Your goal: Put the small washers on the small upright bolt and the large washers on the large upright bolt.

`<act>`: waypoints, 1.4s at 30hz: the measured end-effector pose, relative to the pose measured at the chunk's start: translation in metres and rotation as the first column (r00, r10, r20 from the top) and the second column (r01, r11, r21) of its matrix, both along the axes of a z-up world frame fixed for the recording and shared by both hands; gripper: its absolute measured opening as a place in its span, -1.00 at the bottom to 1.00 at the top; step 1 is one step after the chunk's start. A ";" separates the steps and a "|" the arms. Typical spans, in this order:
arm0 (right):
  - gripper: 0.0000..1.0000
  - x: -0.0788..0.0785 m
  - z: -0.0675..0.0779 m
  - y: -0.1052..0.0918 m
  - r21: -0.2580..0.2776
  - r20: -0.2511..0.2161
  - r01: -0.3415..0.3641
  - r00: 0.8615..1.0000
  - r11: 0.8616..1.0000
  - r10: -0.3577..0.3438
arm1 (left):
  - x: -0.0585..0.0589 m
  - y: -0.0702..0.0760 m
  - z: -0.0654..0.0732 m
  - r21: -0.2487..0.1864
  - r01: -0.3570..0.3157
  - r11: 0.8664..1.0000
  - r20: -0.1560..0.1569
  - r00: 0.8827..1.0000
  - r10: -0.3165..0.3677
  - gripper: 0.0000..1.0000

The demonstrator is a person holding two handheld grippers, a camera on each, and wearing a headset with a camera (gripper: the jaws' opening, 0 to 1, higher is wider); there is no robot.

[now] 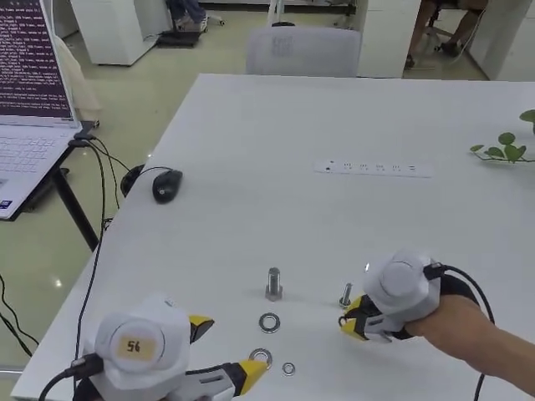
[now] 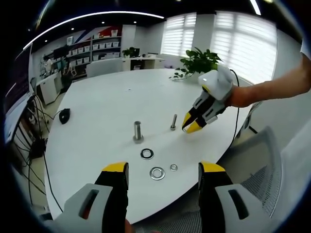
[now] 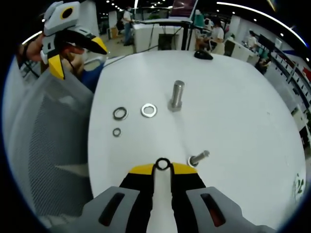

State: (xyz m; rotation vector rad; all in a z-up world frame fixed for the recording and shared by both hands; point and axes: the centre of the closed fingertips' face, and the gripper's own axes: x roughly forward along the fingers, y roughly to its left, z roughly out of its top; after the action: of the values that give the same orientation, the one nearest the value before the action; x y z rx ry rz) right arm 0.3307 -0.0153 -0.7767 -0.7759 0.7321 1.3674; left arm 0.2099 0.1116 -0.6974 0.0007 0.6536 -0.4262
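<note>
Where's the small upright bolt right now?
Head view: the small upright steel bolt stands right of the large steel bolt, close beside the right gripper.

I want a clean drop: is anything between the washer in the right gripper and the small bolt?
Nothing visible. The right gripper is shut on the washer, and the small bolt stands just beside it across bare table. The large bolt and loose washers lie farther off.

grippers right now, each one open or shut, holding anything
left gripper: open, holding nothing
right gripper: shut on a small washer
</note>
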 end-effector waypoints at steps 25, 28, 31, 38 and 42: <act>-0.74 0.046 0.023 0.005 -0.076 0.071 -0.052 0.996 0.996 0.057 | 0.004 0.001 0.004 0.001 -0.002 1.000 0.009 1.000 0.002 0.15; -0.74 0.046 0.020 0.007 -0.086 0.068 -0.059 0.996 0.994 0.065 | 0.003 0.002 0.004 0.000 -0.006 1.000 0.008 1.000 0.006 0.15; -0.74 0.046 0.018 0.007 -0.095 0.063 -0.065 0.995 0.993 0.072 | 0.002 0.003 0.004 0.000 -0.011 1.000 0.008 1.000 0.011 0.15; -0.74 0.047 0.013 0.008 -0.114 0.063 -0.071 0.995 0.991 0.078 | 0.001 0.005 0.003 -0.001 -0.019 1.000 0.008 1.000 0.019 0.15; -0.74 0.047 0.011 0.007 -0.124 0.060 -0.073 0.995 0.990 0.080 | 0.000 0.005 0.003 -0.001 -0.019 1.000 0.007 1.000 0.019 0.15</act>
State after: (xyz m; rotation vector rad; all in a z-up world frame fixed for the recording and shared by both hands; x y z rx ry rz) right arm 0.3778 -0.0084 -0.7658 -0.9489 0.7463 1.3694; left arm 0.2104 0.1171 -0.6945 -0.0048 0.6455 -0.4081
